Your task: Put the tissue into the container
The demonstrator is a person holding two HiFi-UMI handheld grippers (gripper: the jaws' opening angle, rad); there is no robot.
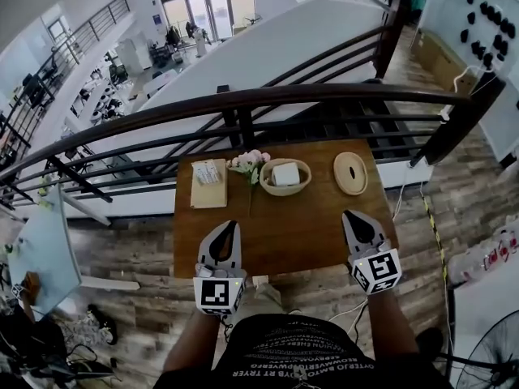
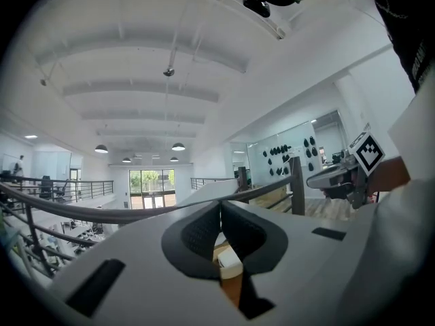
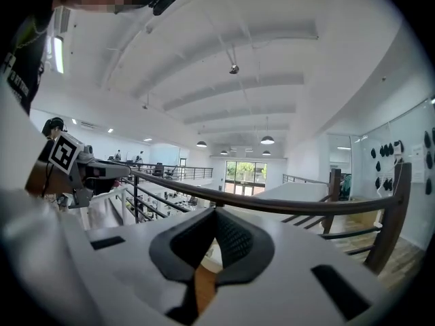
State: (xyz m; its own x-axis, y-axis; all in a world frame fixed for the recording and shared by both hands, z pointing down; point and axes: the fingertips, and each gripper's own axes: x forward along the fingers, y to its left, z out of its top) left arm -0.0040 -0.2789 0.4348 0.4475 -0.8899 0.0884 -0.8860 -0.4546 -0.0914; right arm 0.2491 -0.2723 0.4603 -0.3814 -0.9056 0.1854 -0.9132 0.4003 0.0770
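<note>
On the wooden table (image 1: pixel 284 233) stands a tan bowl (image 1: pixel 284 188) with a white folded tissue (image 1: pixel 285 173) lying in it. Left of it a flat wooden board (image 1: pixel 208 194) carries a white tissue pack (image 1: pixel 207 171). My left gripper (image 1: pixel 231 227) hovers over the table's near left, shut with nothing in it, pads together (image 2: pixel 219 209). My right gripper (image 1: pixel 350 215) is at the near right, also shut and empty (image 3: pixel 216 216). Both point toward the far edge, well short of the bowl. Through the gap under the left jaws a pale bit of the bowl (image 2: pixel 230 262) shows.
A small bunch of pink flowers (image 1: pixel 250 162) lies between board and bowl. An oval tan lid or dish (image 1: pixel 350 173) sits at the far right. A dark railing (image 1: pixel 268 97) runs just behind the table, with a drop to a lower floor beyond.
</note>
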